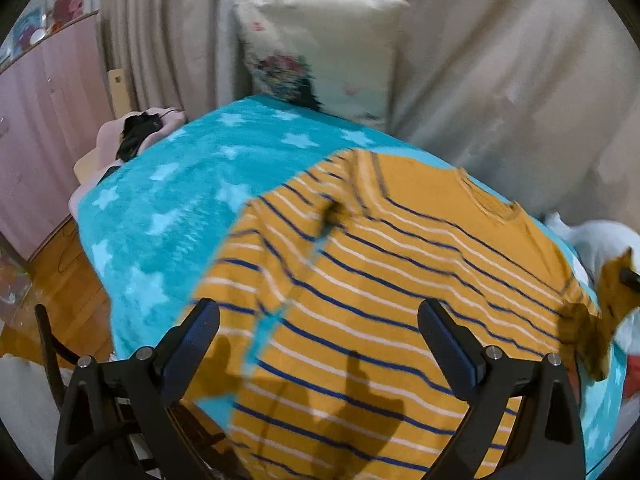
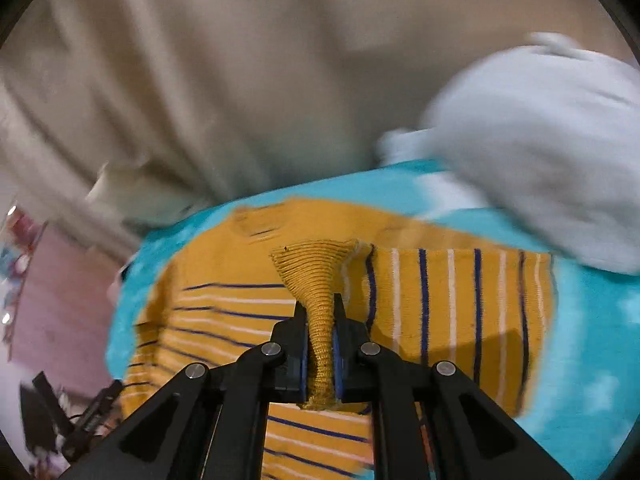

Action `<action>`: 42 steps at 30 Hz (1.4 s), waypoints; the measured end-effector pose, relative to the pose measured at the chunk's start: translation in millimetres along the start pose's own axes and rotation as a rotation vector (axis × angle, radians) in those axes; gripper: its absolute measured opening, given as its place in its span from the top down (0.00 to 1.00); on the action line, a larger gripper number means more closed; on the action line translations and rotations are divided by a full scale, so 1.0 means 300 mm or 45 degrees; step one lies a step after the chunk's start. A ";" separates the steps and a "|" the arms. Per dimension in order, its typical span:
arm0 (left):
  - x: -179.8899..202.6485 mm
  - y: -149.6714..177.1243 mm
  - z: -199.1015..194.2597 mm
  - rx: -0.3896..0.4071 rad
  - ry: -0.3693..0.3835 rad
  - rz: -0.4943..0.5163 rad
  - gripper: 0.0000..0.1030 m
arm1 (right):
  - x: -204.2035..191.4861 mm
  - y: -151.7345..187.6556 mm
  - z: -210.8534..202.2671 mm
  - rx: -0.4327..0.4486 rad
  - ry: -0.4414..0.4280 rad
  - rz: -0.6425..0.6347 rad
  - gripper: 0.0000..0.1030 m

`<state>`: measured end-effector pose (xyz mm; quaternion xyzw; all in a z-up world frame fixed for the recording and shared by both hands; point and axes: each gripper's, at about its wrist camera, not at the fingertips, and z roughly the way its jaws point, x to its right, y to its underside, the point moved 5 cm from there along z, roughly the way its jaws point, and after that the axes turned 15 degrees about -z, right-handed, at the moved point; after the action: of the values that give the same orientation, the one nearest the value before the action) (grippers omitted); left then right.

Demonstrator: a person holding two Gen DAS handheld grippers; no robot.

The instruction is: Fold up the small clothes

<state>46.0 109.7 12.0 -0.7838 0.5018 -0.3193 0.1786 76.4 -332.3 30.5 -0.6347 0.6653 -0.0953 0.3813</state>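
Observation:
A small mustard-yellow sweater point(image 1: 392, 280) with blue and white stripes lies spread on a turquoise star blanket point(image 1: 168, 200). Its left sleeve is folded across the body. My left gripper point(image 1: 318, 316) is open and empty, hovering over the sweater's lower body. My right gripper point(image 2: 319, 312) is shut on the ribbed cuff point(image 2: 320, 300) of the sweater's right sleeve point(image 2: 452, 304), which stretches sideways over the blanket point(image 2: 580, 340). The sweater's body point(image 2: 224, 304) lies to the left in the right wrist view. The right gripper tip with the cuff shows at the right edge of the left wrist view point(image 1: 624, 280).
A floral pillow point(image 1: 320, 52) leans against beige curtains point(image 1: 500, 80) behind the blanket. A white garment pile point(image 2: 540, 140) sits at the blanket's far right. A pink item with black cord point(image 1: 136, 136) lies at the left edge. Wooden floor point(image 1: 64, 280) lies lower left.

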 end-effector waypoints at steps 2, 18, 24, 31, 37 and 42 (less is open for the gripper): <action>-0.062 -0.048 0.015 0.000 -0.013 -0.031 0.04 | -0.133 -0.045 0.116 -0.033 -0.059 -0.065 0.91; -0.575 -0.291 0.167 -0.050 -0.219 -0.302 0.04 | -0.676 -0.080 0.839 -0.391 0.049 -0.372 0.67; -0.687 -0.356 0.170 -0.006 -0.285 -0.378 0.04 | -1.010 -0.020 0.682 -0.281 -0.137 -0.672 0.59; -0.761 -0.350 0.175 -0.031 -0.314 -0.445 0.04 | -1.350 0.304 0.728 -0.510 -0.455 -0.970 0.51; -0.769 -0.331 0.171 -0.045 -0.304 -0.441 0.04 | -1.371 0.384 0.842 -0.622 -0.445 -0.944 0.70; -0.785 -0.350 0.163 -0.020 -0.299 -0.464 0.04 | -1.447 0.310 0.737 -0.505 -0.512 -0.963 0.99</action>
<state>81.0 365.4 -36.4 -0.8947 0.3302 -0.2487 0.1690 101.7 161.2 -11.4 -0.8989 0.3058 0.0260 0.3126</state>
